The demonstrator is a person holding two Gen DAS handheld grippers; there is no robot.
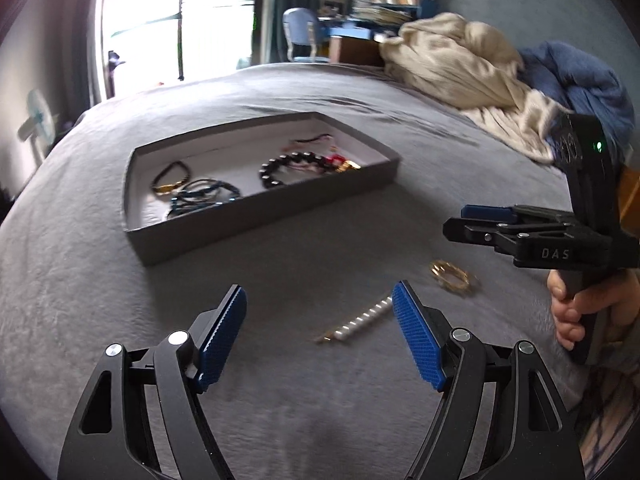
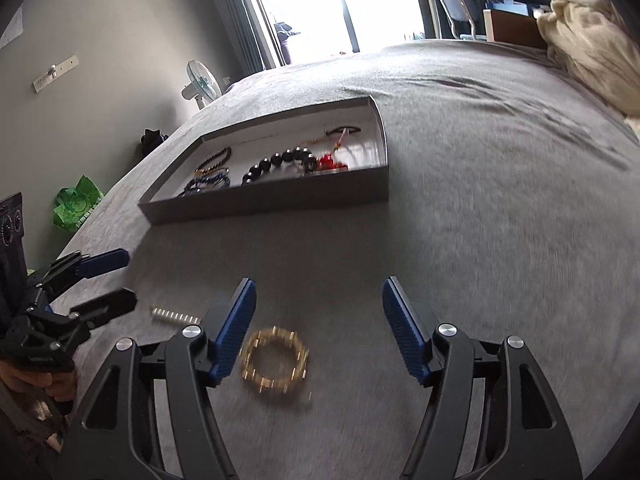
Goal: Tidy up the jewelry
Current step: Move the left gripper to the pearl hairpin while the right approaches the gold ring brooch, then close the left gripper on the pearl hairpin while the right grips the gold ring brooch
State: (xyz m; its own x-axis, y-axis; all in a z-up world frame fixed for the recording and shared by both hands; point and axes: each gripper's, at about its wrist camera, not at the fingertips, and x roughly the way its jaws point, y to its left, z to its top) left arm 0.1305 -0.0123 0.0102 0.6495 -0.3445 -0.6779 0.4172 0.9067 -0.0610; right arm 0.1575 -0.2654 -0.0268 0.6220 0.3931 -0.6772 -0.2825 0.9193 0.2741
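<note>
A shallow grey tray (image 1: 264, 216) (image 2: 272, 200) lies on the grey bed and holds several bracelets, among them a black bead bracelet (image 1: 280, 168) (image 2: 276, 162). A gold bracelet (image 1: 450, 276) (image 2: 276, 362) and a white pearl strand (image 1: 360, 322) (image 2: 174, 316) lie loose on the cover. My left gripper (image 1: 320, 296) (image 2: 120, 280) is open and empty above the cover, with the pearl strand between its fingers. My right gripper (image 2: 318, 292) (image 1: 460, 220) is open and empty, hovering over the gold bracelet.
A cream blanket (image 1: 452, 64) and a blue blanket (image 1: 576, 76) are heaped at the far right of the bed. A fan (image 2: 200, 84) and a green bag (image 2: 76, 204) stand on the floor to the left. A chair (image 1: 300, 32) and a cluttered desk stand beyond.
</note>
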